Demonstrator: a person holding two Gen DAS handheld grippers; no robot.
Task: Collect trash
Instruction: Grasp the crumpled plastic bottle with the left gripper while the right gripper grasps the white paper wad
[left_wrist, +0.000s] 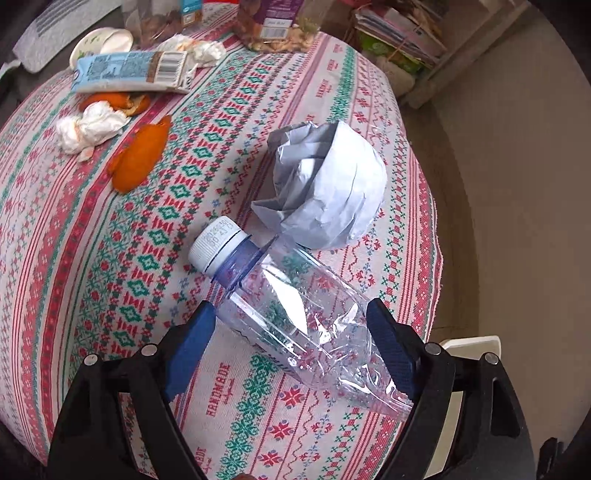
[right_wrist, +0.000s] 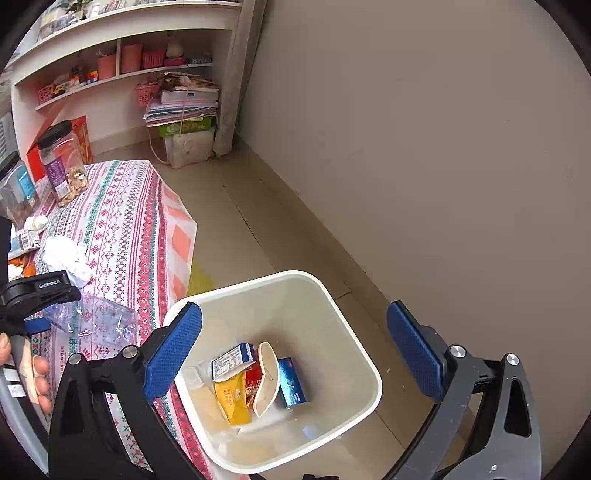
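Left gripper (left_wrist: 291, 325): jaws closed against both sides of a clear plastic bottle (left_wrist: 295, 314), white cap pointing away, over the patterned tablecloth (left_wrist: 110, 295). Crumpled paper (left_wrist: 328, 184) lies just beyond; orange peel (left_wrist: 140, 155) farther left. Right gripper (right_wrist: 295, 339): jaws spread wide, holding nothing, above the white bin (right_wrist: 343, 325) containing wrappers.

bottle (left_wrist: 295, 314): clear, crushed, capped | on its side | tablecloth (left_wrist: 110, 258)
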